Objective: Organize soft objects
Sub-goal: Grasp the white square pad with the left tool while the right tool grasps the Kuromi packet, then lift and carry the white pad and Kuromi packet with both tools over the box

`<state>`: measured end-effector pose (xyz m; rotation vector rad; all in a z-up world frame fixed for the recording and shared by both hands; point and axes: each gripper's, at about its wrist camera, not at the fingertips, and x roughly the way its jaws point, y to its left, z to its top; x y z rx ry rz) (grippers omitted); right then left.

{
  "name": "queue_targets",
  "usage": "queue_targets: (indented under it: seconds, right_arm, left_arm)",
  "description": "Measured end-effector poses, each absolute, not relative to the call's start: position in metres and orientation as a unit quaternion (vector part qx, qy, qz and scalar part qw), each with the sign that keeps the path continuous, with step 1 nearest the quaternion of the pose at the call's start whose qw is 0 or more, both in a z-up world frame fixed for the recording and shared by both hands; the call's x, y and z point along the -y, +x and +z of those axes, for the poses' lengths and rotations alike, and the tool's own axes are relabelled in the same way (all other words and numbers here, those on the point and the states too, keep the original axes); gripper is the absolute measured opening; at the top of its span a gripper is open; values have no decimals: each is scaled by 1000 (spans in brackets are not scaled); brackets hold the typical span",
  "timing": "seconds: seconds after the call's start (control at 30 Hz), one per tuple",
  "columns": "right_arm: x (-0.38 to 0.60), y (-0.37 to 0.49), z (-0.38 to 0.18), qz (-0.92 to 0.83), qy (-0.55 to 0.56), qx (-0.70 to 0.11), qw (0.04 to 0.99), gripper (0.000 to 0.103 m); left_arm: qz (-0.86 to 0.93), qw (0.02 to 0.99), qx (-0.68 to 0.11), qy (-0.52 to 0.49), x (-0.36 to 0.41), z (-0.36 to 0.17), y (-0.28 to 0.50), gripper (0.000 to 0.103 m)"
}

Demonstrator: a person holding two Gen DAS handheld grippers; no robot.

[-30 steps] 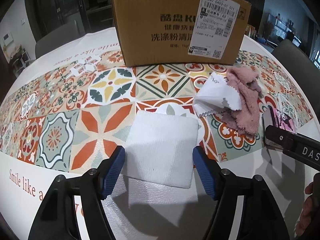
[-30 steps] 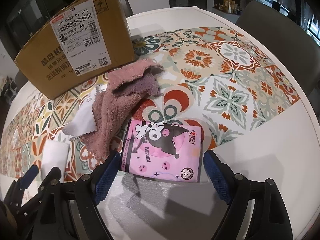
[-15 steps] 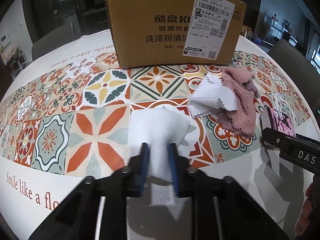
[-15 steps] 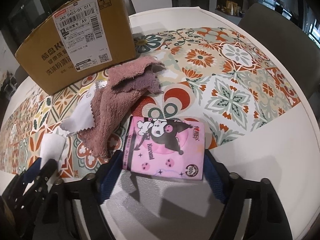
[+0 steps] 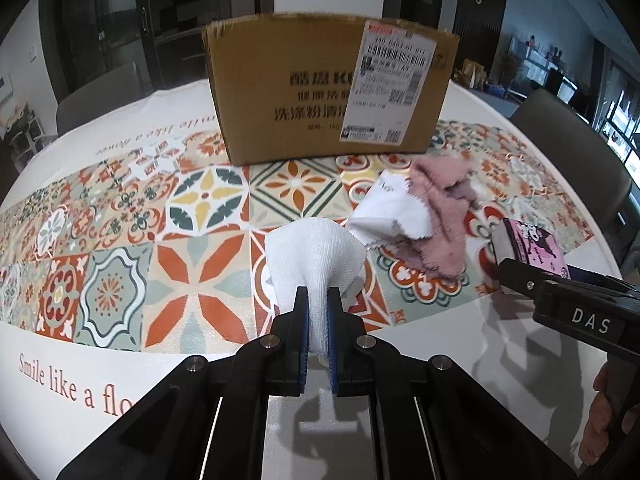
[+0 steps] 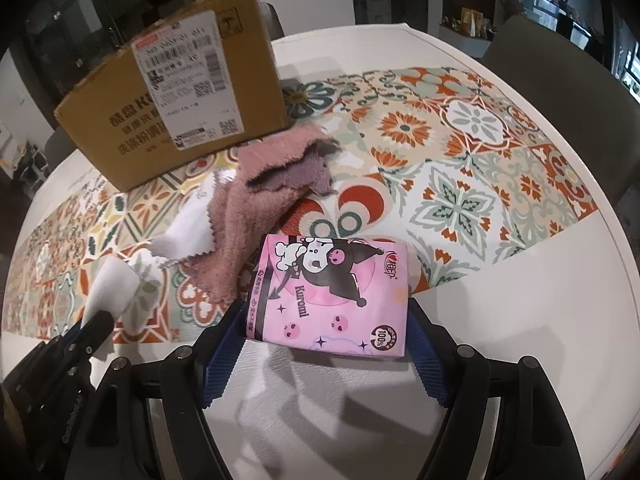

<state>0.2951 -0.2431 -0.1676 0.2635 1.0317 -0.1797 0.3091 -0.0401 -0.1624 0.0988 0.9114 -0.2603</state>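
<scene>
White cloth [image 5: 316,256] between left tongs [image 5: 318,320]

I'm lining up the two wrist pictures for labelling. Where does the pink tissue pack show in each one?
Left wrist view: the pink tissue pack sits at the right edge, mostly hidden behind the right gripper's finger.
Right wrist view: the pack lies at the centre, between the right gripper pads, which touch its sides.
Shared landmark: the cardboard box with its white shipping label, at the back of the table.
</scene>
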Motion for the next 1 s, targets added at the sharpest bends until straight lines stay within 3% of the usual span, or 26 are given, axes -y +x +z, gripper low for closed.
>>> queue_targets:
  seconds: [1.0]
  right_arm:
    - [215,282,-59,-8,93,-376,922,77]
  left_arm:
    - [-120,938,-326,24,26,-55,291,9]
